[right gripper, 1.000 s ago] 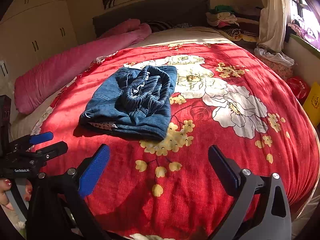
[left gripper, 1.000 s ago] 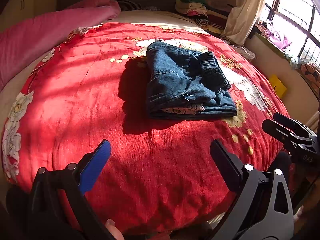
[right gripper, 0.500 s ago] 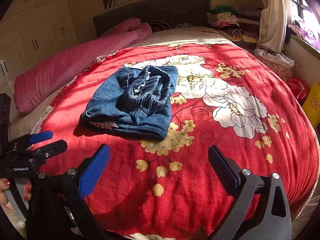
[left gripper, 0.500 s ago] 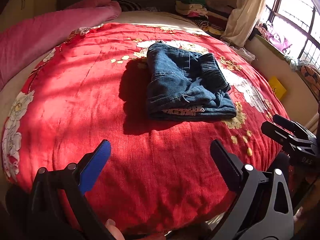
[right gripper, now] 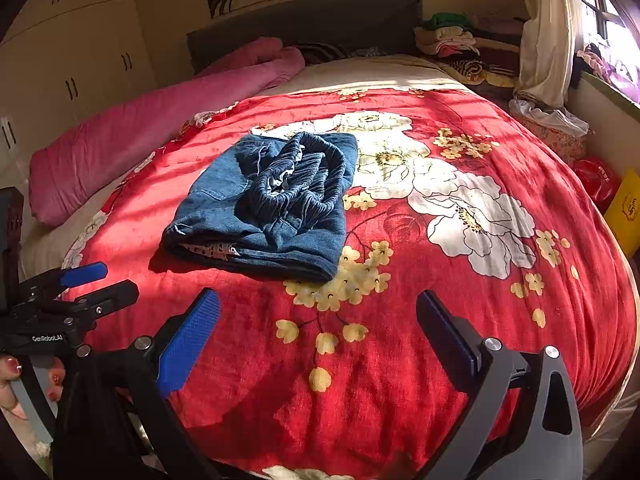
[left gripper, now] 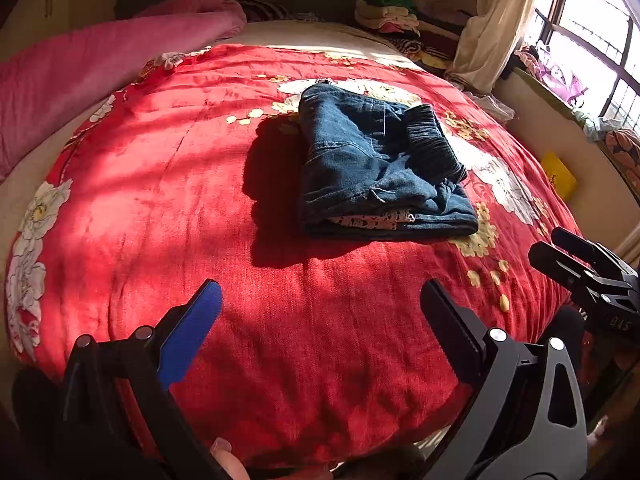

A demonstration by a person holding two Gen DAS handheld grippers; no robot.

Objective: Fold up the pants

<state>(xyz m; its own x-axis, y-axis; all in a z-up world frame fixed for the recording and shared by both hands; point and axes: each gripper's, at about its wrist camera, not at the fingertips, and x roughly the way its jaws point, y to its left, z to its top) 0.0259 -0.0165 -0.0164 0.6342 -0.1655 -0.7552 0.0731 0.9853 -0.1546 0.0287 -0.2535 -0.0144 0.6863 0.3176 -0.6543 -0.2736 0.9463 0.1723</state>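
1. The pants (left gripper: 380, 172) lie folded into a small thick square near the middle of the bed (left gripper: 160, 200), on the red flower blanket (right gripper: 440, 320).
2. In the right wrist view the pants sit at about 11 o'clock from the right gripper (right gripper: 318, 316). In the left wrist view they sit at about 1 o'clock from the left gripper (left gripper: 320, 304).
3. Both grippers are spread wide and hold nothing. They hang over the near edge of the bed, well apart from the pants.
4. I think they are held back like this because the folding looks done. The stretchy waist (right gripper: 296, 178) is bunched on top, and a bit of spotted lining (left gripper: 372, 220) peeks out at the near edge.
5. The fold looks a little lumpy, so one more pat could make it flatter.
6. A pink quilt (right gripper: 160, 128) lies along the bed's left side, at 10 o'clock, out of the way so the blanket is free for folding.
7. I see no box or basket here. A stack of folded clothes (right gripper: 448, 40) sits at the head of the bed, at 1 o'clock.
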